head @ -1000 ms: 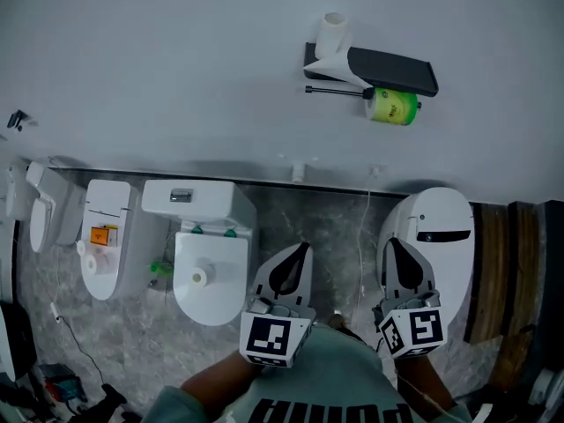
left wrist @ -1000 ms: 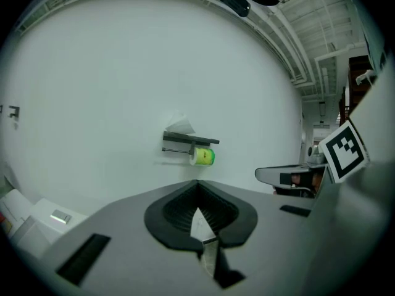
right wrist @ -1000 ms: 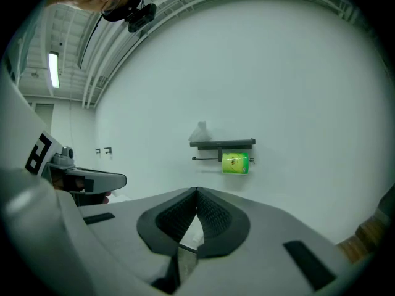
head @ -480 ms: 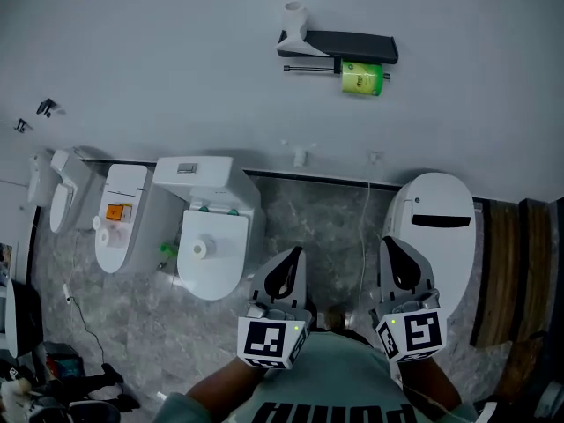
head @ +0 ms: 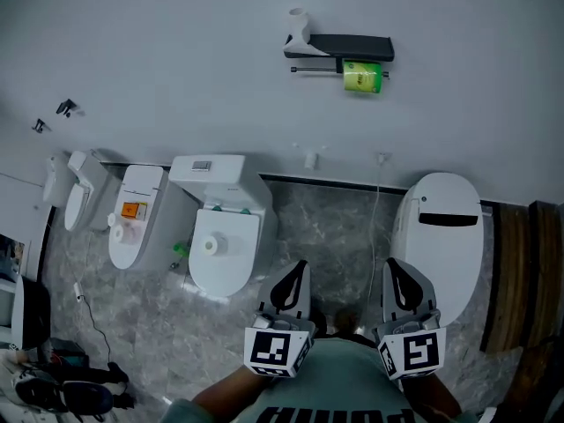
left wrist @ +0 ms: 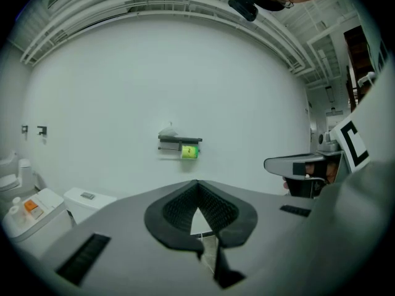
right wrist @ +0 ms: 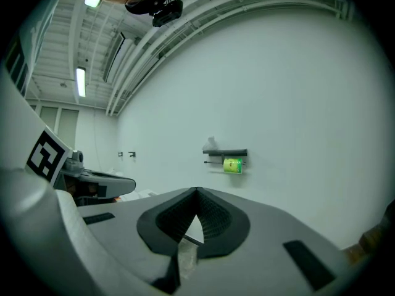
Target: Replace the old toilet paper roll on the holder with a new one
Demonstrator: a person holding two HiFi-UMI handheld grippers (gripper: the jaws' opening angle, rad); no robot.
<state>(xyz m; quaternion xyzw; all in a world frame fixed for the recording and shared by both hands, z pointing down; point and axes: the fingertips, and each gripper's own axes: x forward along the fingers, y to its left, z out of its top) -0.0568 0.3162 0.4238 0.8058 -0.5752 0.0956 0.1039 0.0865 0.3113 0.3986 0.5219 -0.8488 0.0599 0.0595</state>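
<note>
Where one holder (head: 339, 47) hangs sit one green roll (head: 363, 77), one white roll (head: 299, 25).

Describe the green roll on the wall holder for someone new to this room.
On the white wall above the toilets hangs a black shelf with a thin bar beneath. The green roll sits on that bar, under the shelf's right half. It alone is bright green; the white roll stands atop the shelf's left end.
</note>
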